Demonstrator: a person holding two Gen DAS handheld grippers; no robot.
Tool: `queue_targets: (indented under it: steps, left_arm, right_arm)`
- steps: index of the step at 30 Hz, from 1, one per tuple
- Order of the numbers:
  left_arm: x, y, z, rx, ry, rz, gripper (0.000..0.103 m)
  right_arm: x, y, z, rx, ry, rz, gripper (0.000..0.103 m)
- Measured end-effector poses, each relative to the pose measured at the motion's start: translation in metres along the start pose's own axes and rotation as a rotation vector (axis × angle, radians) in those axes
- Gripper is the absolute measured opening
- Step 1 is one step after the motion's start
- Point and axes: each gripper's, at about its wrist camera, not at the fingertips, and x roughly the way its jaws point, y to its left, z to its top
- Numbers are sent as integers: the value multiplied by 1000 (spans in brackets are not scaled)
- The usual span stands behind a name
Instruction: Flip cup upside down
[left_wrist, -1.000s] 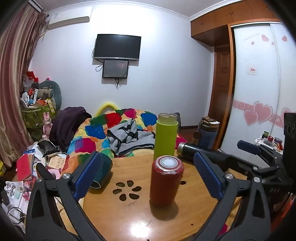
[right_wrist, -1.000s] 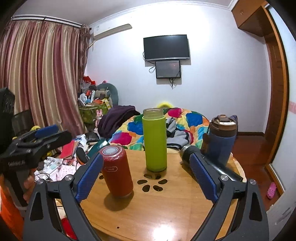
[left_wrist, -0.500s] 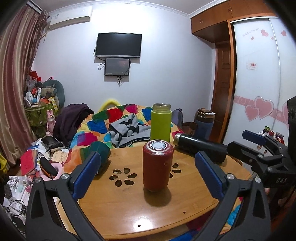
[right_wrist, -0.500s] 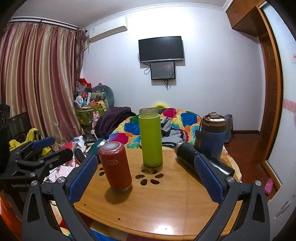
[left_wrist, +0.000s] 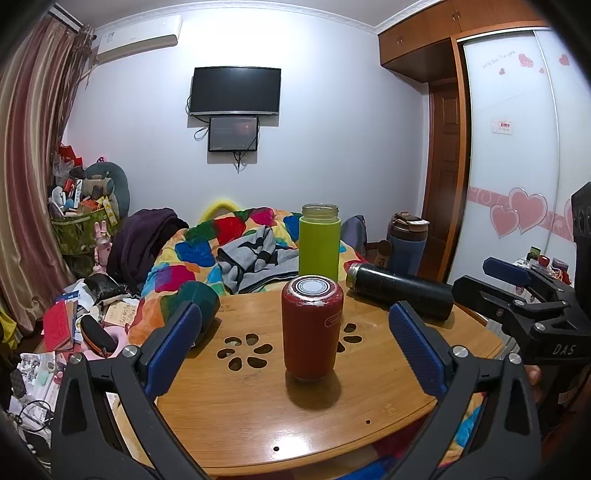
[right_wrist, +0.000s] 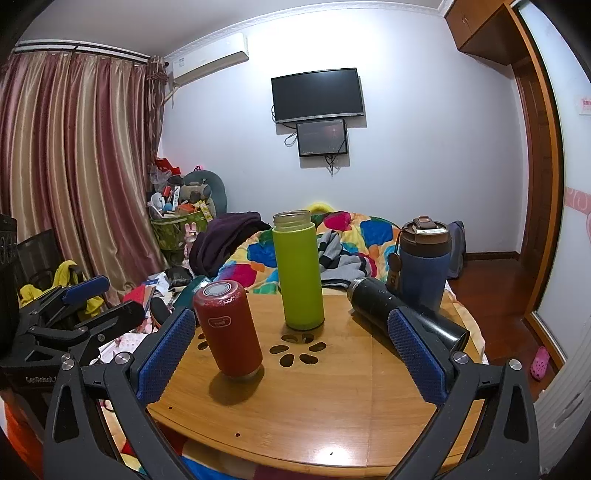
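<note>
A red cup stands on the round wooden table, its flat white-ringed end up; it also shows in the right wrist view. My left gripper is open and empty, its blue pads to either side of the red cup but short of it. My right gripper is open and empty, in front of the table, with the red cup beside its left pad. Each gripper appears in the other's view, at the far right in the left wrist view and at the far left in the right wrist view.
A green bottle stands behind the red cup. A black flask lies on its side at the right, and a blue tumbler stands behind it. A dark teal cup lies at the table's left edge. A bed and floor clutter lie beyond.
Both grippers have pulled back from the table, so the cups look smaller and farther away. Both stay open. The red cup has not moved.
</note>
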Motion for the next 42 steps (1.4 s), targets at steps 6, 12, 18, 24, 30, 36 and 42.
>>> queue_targets:
  steps: [6,12,18,24,30,36,42]
  left_arm:
    - [0,1,0,-1,0,0,103]
    - [0,2,0,-2,1,-2,103]
    - [0,3,0,-2,0,-2,103]
    - [0,3,0,-3,1,-3,103]
    - [1,3,0,-1,0,-2,103]
    - [2,4,1,-3,0,-13,103]
    - [1,3,1,-3,-2,-22,103]
  right_arm:
    - [2,0,-1,-1,5,0,103]
    - [2,0,-1,-2,5,-1,103]
    - [3,0,-1,1,7,2,103]
    - [3,0,-1,2,7,1,103]
    - [3,0,-1,1,8,1,103]
    - [3,0,-1,2,9,2,103]
    - [3,0,-1,2,9,3,103]
